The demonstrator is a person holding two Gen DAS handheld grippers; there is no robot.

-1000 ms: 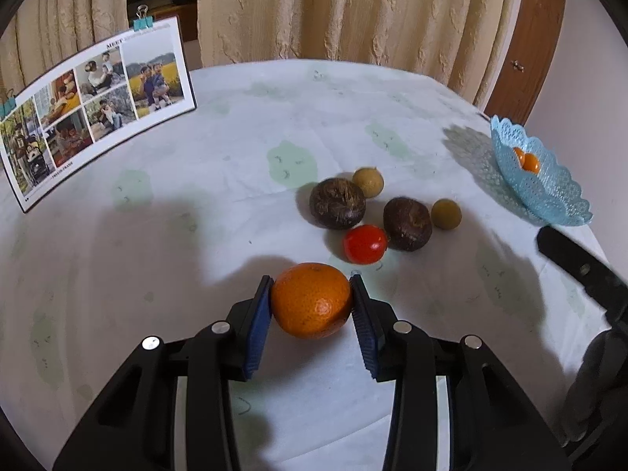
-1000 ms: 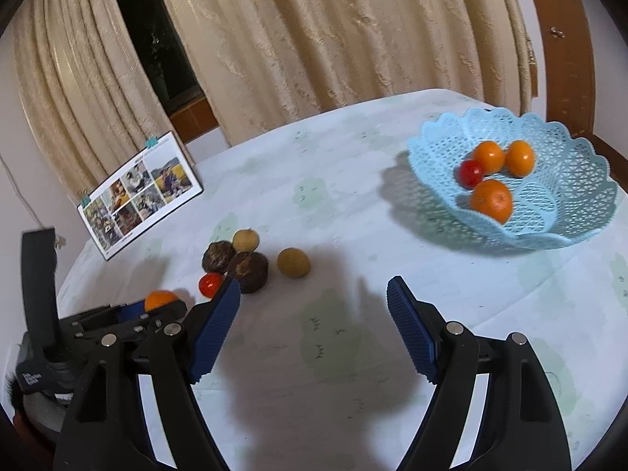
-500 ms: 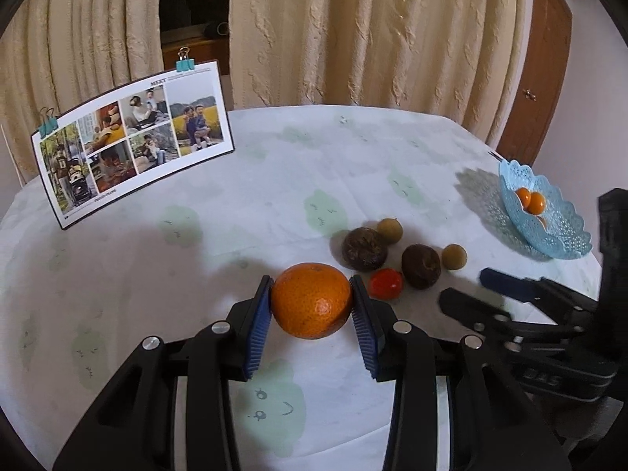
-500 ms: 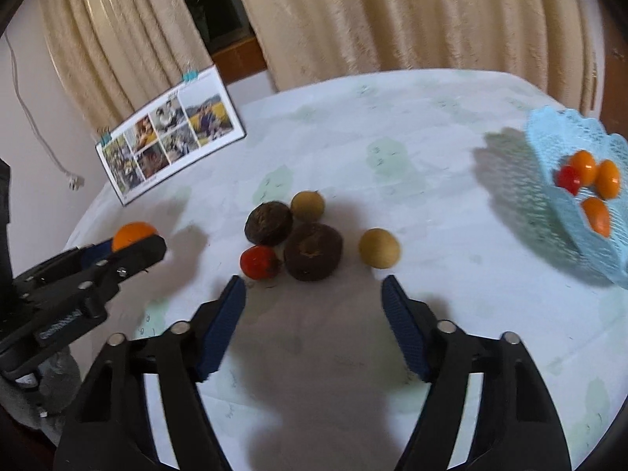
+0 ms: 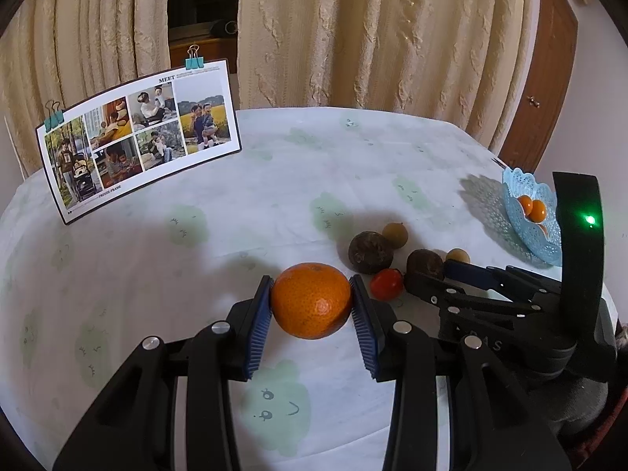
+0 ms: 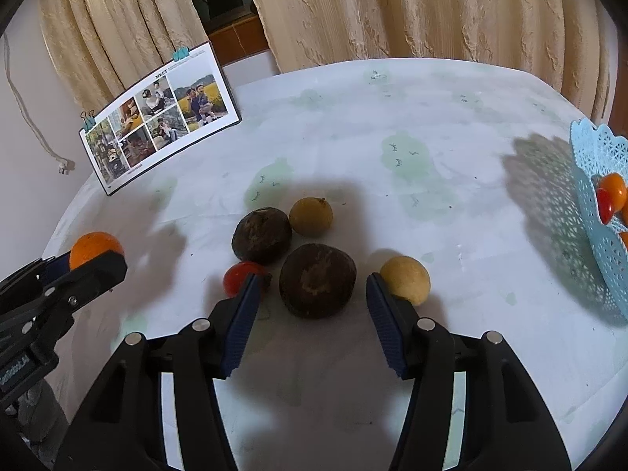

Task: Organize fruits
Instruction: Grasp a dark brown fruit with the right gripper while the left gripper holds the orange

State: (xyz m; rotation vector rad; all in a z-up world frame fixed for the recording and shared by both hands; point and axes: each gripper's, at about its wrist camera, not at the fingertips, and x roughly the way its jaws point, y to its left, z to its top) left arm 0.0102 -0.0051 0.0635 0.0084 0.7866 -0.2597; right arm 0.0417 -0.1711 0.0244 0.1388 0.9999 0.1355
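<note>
My left gripper (image 5: 311,280) is shut on an orange (image 5: 311,300), held just above the white tablecloth. Beside it lies a cluster of loose fruit: two dark brown fruits (image 6: 318,280) (image 6: 261,235), a red tomato (image 6: 239,276) and two yellow-brown round fruits (image 6: 311,216) (image 6: 406,279). My right gripper (image 6: 313,278) straddles the nearer dark brown fruit. Its jaws are closing, with a gap still showing on both sides of the fruit. A light blue lace basket (image 6: 592,196) at the far right holds small oranges and a tomato.
A photo card (image 5: 137,137) held by clips stands at the back left of the table. Beige curtains hang behind the table and a wooden door (image 5: 549,78) is at the right. The two grippers are close together near the front edge.
The right gripper has come down and leftward onto the fruit cluster, and its jaws have narrowed around the dark brown fruit. The left gripper has risen a little with the orange.
</note>
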